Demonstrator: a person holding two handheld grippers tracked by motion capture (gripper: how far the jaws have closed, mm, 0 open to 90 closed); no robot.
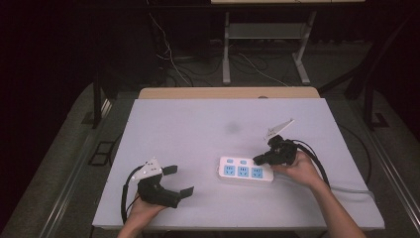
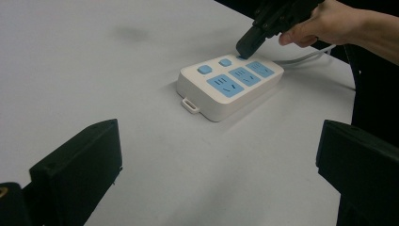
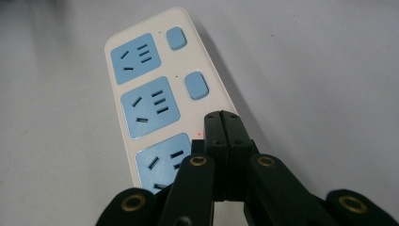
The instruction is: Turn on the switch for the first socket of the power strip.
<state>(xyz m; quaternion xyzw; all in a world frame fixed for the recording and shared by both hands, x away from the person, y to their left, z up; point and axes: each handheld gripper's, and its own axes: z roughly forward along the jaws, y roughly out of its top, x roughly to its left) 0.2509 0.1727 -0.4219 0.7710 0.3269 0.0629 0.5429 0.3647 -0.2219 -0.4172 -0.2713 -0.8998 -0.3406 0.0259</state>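
Observation:
A white power strip (image 1: pixel 245 171) with three blue sockets and small blue switch buttons lies right of the table's middle. My right gripper (image 1: pixel 257 159) is shut, and its closed tips rest on the strip's top at the cord end, where a third button would sit. In the right gripper view the tips (image 3: pixel 222 117) cover that spot on the strip (image 3: pixel 141 103), beside a tiny red light (image 3: pixel 199 134). The other two buttons (image 3: pixel 196 85) are uncovered. My left gripper (image 1: pixel 179 180) stands open near the front left, holding nothing. Its view shows the strip (image 2: pixel 230 89) and the right gripper (image 2: pixel 247 44) ahead.
The strip's pale cord (image 1: pixel 346 188) runs off to the right behind the right hand. The white table top (image 1: pixel 198 124) ends in a wooden strip (image 1: pixel 228 92) at the back. Beyond it lie floor cables (image 1: pixel 173 59) and the metal legs (image 1: pixel 226 49) of another table.

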